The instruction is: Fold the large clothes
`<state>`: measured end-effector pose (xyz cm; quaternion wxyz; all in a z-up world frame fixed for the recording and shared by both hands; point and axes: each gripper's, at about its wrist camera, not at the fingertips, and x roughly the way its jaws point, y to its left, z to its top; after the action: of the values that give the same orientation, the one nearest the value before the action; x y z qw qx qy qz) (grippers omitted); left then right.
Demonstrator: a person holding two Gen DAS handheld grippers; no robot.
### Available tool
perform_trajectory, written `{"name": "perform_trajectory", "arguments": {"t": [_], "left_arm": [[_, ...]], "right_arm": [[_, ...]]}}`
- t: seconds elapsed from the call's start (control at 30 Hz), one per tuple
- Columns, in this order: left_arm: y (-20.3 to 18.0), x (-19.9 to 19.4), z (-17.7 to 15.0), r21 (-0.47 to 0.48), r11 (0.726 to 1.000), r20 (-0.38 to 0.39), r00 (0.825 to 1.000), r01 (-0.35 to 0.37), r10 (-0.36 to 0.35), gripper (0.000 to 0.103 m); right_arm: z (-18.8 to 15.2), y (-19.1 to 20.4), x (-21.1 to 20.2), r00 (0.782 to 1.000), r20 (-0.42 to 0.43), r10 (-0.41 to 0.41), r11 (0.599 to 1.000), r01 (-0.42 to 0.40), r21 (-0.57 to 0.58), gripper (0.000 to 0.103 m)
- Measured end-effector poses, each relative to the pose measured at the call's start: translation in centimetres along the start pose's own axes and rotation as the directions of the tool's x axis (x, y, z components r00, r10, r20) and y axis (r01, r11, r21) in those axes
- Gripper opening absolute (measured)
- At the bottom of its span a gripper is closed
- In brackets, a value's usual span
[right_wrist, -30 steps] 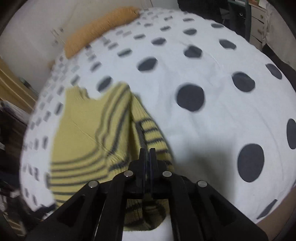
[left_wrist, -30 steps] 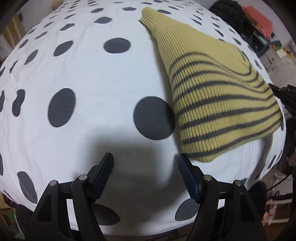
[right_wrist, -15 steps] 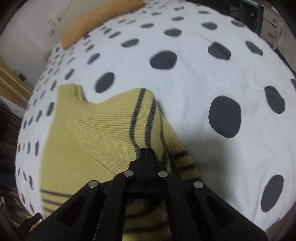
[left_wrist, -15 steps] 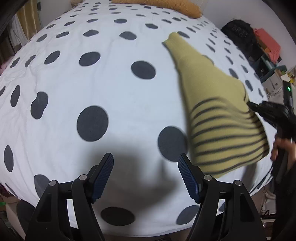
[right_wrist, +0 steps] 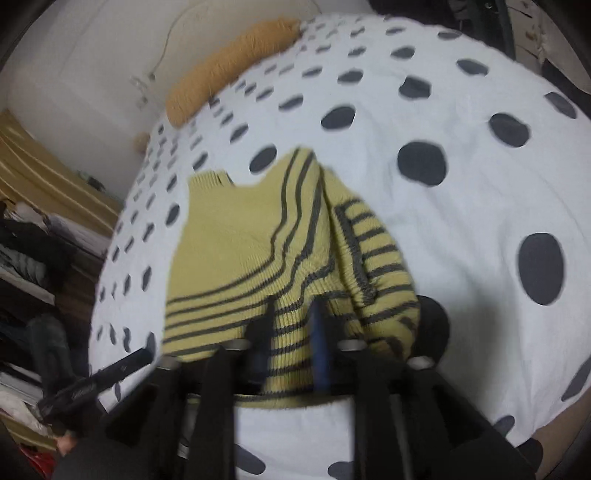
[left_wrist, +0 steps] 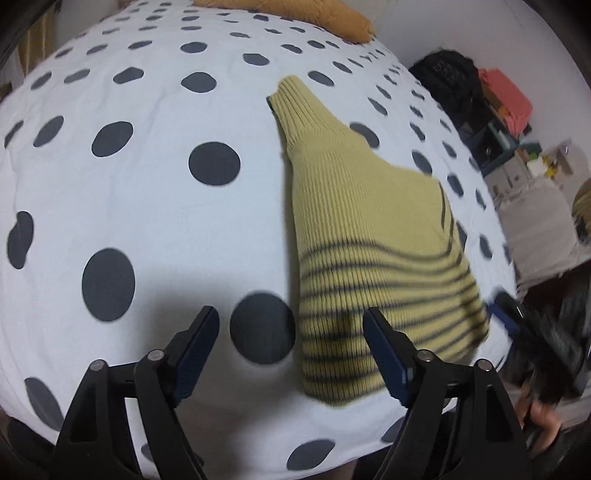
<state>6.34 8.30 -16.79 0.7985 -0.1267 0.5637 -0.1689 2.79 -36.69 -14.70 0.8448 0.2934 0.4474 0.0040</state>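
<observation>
A yellow knit sweater [left_wrist: 362, 229] with dark grey stripes lies folded lengthwise on the white bed cover with dark dots [left_wrist: 147, 206]. My left gripper [left_wrist: 291, 325] is open and empty, just above the cover at the sweater's near striped hem. In the right wrist view the sweater [right_wrist: 236, 243] lies with a striped sleeve folded over it. My right gripper [right_wrist: 293, 314] has its jaws apart over the striped hem and holds nothing. It also shows at the right edge of the left wrist view [left_wrist: 517, 321].
An orange pillow [left_wrist: 295, 14] lies at the head of the bed; it also shows in the right wrist view [right_wrist: 229, 62]. A black bag [left_wrist: 450, 81] and boxes stand beyond the bed's right side. Shelves with clothes [right_wrist: 33, 266] stand by the other side.
My right gripper has opened and let go of the sweater's sleeve, which now lies folded on the body. My left gripper has moved right, toward the sweater's hem.
</observation>
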Motion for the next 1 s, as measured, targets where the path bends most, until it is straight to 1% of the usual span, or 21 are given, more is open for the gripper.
{"name": "perform_trajectory", "arguments": {"t": [0.03, 0.1, 0.17, 0.2, 0.23, 0.27, 0.3, 0.33, 0.4, 0.5, 0.53, 0.57, 0.6, 0.63, 0.67, 0.7, 0.73, 0.8, 0.87, 0.97, 1.0], "left_arm": [[0.5, 0.4, 1.1, -0.023, 1.000, -0.001, 1.000, 0.018, -0.018, 0.082], [1.3, 1.6, 3.8, -0.054, 0.996, -0.012, 0.998, 0.066, -0.066, 0.083], [1.4, 3.2, 6.4, -0.067, 0.996, -0.027, 0.997, 0.064, -0.066, 0.083], [1.1, 4.2, 7.8, -0.057, 0.996, -0.035, 0.997, 0.068, -0.070, 0.084], [0.8, 5.3, 8.9, -0.048, 0.997, -0.049, 0.996, 0.067, -0.069, 0.084], [0.4, 6.8, 10.2, -0.041, 0.996, -0.071, 0.994, 0.075, -0.078, 0.084], [0.1, 8.1, 11.1, -0.043, 0.995, -0.092, 0.992, 0.088, -0.091, 0.084], [-0.3, 9.4, 12.2, -0.051, 0.994, -0.115, 0.988, 0.098, -0.103, 0.084], [-1.1, 11.8, 13.7, -0.063, 0.984, -0.160, 0.971, 0.168, -0.176, 0.084], [-2.3, 14.9, 14.9, -0.069, 0.975, -0.227, 0.948, 0.212, -0.222, 0.085], [-2.6, 15.8, 15.1, -0.071, 0.975, -0.247, 0.944, 0.209, -0.220, 0.085], [-2.8, 16.7, 15.2, -0.075, 0.974, -0.260, 0.938, 0.215, -0.227, 0.085], [-3.0, 17.1, 15.2, -0.070, 0.974, -0.260, 0.939, 0.215, -0.226, 0.085], [-3.2, 17.2, 15.2, -0.057, 0.977, -0.248, 0.945, 0.204, -0.212, 0.070], [-3.6, 17.0, 15.1, -0.027, 0.984, -0.232, 0.957, 0.174, -0.175, 0.061], [-3.9, 16.7, 14.9, -0.006, 0.987, -0.220, 0.963, 0.158, -0.155, 0.046], [-4.1, 16.2, 14.9, 0.004, 0.988, -0.209, 0.966, 0.155, -0.151, 0.038], [-4.6, 14.8, 15.0, 0.022, 0.989, -0.181, 0.973, 0.148, -0.142, 0.033], [-5.3, 12.9, 15.3, 0.037, 0.988, -0.136, 0.980, 0.153, -0.146, 0.031], [-6.0, 8.9, 16.4, 0.063, 0.984, -0.064, 0.984, 0.167, -0.163, 0.030], [-6.1, 7.0, 17.1, 0.087, 0.985, -0.035, 0.989, 0.146, -0.143, 0.030]], "right_arm": [[-0.5, -0.5, -1.3, 1.000, 0.021, -0.015, 1.000, 0.015, 0.020, 0.093], [-1.4, -1.6, -2.2, 1.000, 0.026, -0.015, 1.000, 0.015, 0.026, 0.094], [-2.5, -2.7, -1.9, 0.999, -0.006, -0.038, 0.999, 0.038, 0.026, 0.094], [-2.9, -3.6, -0.8, 0.998, -0.040, -0.047, 0.998, 0.049, 0.038, 0.094], [-3.2, -4.3, 0.0, 0.997, -0.066, -0.039, 0.997, 0.043, 0.060, 0.094], [-3.3, -5.1, 0.8, 0.997, -0.077, -0.009, 0.995, 0.017, 0.097, 0.094], [-3.3, -5.7, 1.8, 0.997, -0.073, 0.040, 0.991, -0.030, 0.133, 0.094], [-3.3, -5.9, 2.4, 0.995, -0.070, 0.067, 0.987, -0.056, 0.153, 0.094], [-3.0, -6.0, 3.7, 0.993, -0.063, 0.104, 0.980, -0.092, 0.176, 0.094], [-2.4, -6.1, 5.7, 0.983, -0.068, 0.172, 0.964, -0.153, 0.216, 0.094], [-2.2, -6.0, 6.4, 0.977, -0.064, 0.204, 0.956, -0.185, 0.226, 0.094], [-2.0, -5.9, 6.7, 0.977, -0.062, 0.205, 0.957, -0.187, 0.224, 0.094], [-1.8, -5.7, 7.3, 0.977, -0.065, 0.204, 0.958, -0.186, 0.218, 0.094], [-1.6, -5.6, 7.6, 0.976, -0.059, 0.209, 0.958, -0.192, 0.214, 0.089], [-1.5, -5.5, 7.7, 0.976, -0.043, 0.214, 0.957, -0.201, 0.209, 0.068], [-1.4, -5.4, 7.8, 0.976, -0.046, 0.213, 0.959, -0.200, 0.202, 0.064], [-1.3, -5.4, 7.7, 0.975, -0.044, 0.220, 0.955, -0.206, 0.212, 0.058], [-1.4, -5.2, 7.0, 0.973, -0.036, 0.230, 0.950, -0.216, 0.227, 0.054], [-1.3, -4.8, 6.5, 0.971, -0.031, 0.239, 0.947, -0.225, 0.229, 0.052], [-1.0, -3.0, 5.9, 0.953, -0.009, 0.302, 0.924, -0.290, 0.247, 0.050], [-0.8, -1.8, 5.9, 0.947, -0.007, 0.320, 0.921, -0.309, 0.237, 0.050]]}}
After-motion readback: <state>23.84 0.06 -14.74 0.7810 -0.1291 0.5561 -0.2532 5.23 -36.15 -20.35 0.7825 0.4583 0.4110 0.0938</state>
